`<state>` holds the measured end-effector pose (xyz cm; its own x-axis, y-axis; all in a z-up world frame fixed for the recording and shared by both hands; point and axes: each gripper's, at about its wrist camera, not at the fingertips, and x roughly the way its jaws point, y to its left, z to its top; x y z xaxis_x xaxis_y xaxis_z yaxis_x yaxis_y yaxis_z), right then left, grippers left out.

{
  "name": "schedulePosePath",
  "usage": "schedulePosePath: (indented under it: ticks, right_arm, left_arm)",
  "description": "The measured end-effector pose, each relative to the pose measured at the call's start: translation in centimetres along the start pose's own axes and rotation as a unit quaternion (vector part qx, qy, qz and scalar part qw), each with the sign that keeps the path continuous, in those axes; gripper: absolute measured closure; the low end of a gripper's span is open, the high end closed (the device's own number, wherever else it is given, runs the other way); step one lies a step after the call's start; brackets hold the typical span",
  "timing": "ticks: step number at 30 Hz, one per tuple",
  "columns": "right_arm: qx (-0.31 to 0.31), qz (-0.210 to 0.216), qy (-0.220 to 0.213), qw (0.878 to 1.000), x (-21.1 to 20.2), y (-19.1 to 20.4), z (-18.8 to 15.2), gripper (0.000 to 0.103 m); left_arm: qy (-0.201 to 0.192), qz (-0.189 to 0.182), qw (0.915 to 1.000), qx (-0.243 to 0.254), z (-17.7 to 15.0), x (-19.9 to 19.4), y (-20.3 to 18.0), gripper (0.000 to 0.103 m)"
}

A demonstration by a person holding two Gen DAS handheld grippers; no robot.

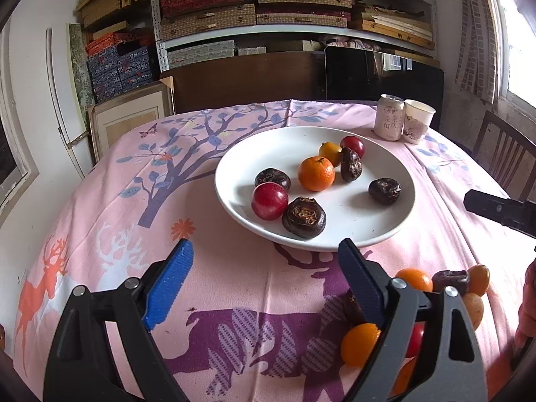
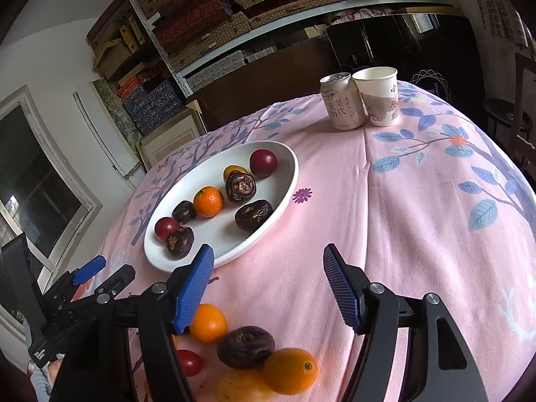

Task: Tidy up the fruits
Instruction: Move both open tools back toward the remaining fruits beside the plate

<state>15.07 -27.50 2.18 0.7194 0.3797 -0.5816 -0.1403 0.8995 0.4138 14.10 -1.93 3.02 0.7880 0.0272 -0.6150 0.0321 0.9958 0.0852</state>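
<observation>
A white plate [image 1: 385, 231] on the pink tablecloth holds several fruits: an orange mandarin [image 1: 316, 173], red cherry tomatoes [image 1: 269, 200], dark water chestnuts [image 1: 304, 217] and a yellow fruit [image 1: 330, 152]. My left gripper [image 1: 266, 281] is open and empty, just in front of the plate. Loose fruit lies on the cloth beside its right finger: an orange fruit [image 1: 360, 344] and a dark chestnut [image 1: 450, 279]. My right gripper [image 2: 269, 288] is open and empty, right of the plate [image 2: 284, 181], above loose fruit: an orange fruit [image 2: 208, 322], a chestnut [image 2: 245, 346], a kumquat [image 2: 289, 371].
A drink can [image 2: 341, 100] and a paper cup [image 2: 378, 95] stand at the table's far edge. A wooden chair [image 1: 506, 154] stands at the right. Shelves of boxes [image 1: 268, 6] fill the back wall. The left gripper [image 2: 90, 269] shows at the lower left of the right wrist view.
</observation>
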Motion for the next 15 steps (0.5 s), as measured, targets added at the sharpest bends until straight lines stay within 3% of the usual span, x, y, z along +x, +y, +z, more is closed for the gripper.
schedulePosePath:
  ticks: [5,15]
  right_arm:
    - [-0.007,-0.001,0.002,1.0,-1.0,0.0,-1.5,0.03]
    - [-0.038,-0.009,0.008,0.999,-1.3,1.0,-3.0,0.025]
  left_arm:
    - [-0.014,0.017,0.9997,-0.012,-0.7,-1.3,0.3,0.01]
    - [-0.026,0.032,0.9991,-0.006,-1.7,-3.0,0.2,0.007]
